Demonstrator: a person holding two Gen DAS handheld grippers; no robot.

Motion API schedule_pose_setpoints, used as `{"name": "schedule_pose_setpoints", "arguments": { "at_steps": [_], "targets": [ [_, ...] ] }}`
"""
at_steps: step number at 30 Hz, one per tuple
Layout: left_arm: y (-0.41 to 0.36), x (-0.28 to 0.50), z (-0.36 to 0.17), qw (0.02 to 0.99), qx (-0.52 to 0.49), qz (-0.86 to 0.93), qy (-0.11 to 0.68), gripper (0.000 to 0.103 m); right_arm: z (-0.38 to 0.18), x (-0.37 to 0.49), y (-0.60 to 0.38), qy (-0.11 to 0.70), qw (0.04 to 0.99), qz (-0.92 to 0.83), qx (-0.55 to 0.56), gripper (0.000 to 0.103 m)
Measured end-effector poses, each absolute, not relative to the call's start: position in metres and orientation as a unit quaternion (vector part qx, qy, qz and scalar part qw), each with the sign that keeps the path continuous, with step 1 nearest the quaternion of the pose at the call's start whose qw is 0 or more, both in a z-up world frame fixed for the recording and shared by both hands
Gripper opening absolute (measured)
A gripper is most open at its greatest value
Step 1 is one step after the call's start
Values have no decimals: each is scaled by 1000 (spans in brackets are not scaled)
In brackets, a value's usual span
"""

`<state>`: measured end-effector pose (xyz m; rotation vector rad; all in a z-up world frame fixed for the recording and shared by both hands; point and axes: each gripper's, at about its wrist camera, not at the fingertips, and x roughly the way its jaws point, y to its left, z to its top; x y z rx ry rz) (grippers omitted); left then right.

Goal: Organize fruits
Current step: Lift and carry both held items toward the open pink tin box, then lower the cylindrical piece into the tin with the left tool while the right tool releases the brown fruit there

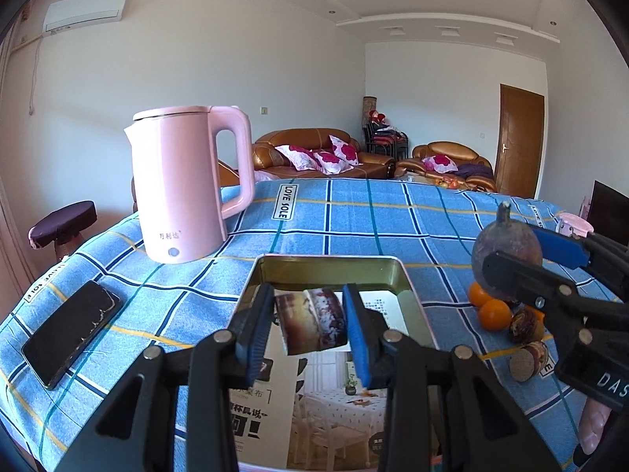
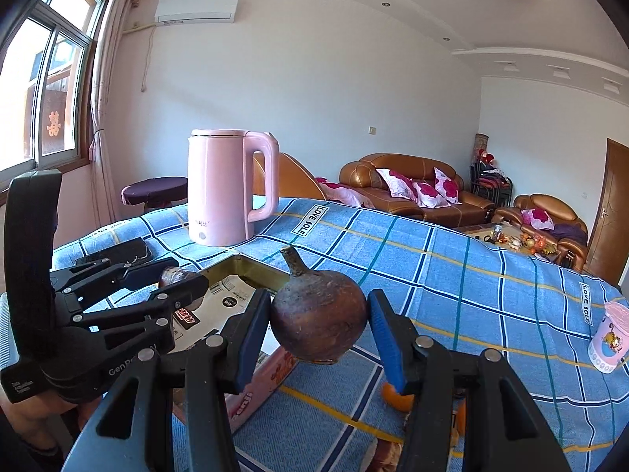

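A worktop [image 1: 354,216] covered with a blue checked cloth is seen from both wrist views. A pink kettle [image 1: 184,185] stands upright on it and serves as the landmark. Just in front of the kettle and to its right, an open metal tin [image 1: 405,275] rests on the cloth, with printed paper lying inside. To the left of the kettle and nearer the camera, a dark phone [image 1: 68,334] lies flat. Well to the right of the kettle, near the far edge, a pink cup [image 2: 609,338] is set upright.

The left gripper [image 1: 310,326] is held over the tin, in front of the kettle, and its fingers [image 1: 255,338] are closed narrowly on a brownish, purple-streaked piece of fruit [image 1: 312,320], which is lifted clear of the tin floor. The right gripper [image 2: 320,326] is held to the right of the kettle, beside the tin, and its fingers [image 2: 387,338] are pressed on either side of a round dark brown fruit with a stem [image 2: 318,314], carried above the cloth.

Further right of the kettle, beneath the right gripper, two small oranges [image 1: 489,308] lie touching each other on the cloth, with a couple of brown cut fruit pieces [image 1: 526,342] just beside them.
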<state>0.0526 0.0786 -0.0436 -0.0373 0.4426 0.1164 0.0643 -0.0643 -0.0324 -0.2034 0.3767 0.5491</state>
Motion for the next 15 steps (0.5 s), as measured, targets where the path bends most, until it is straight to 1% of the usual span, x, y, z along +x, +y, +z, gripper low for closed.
{"name": "schedule_pose_setpoints", "arguments": {
  "at_steps": [15],
  "targets": [
    [92,71,-48,968,-19,59,245,38,-50,79,-36,212,929,288,-98,53]
  ]
}}
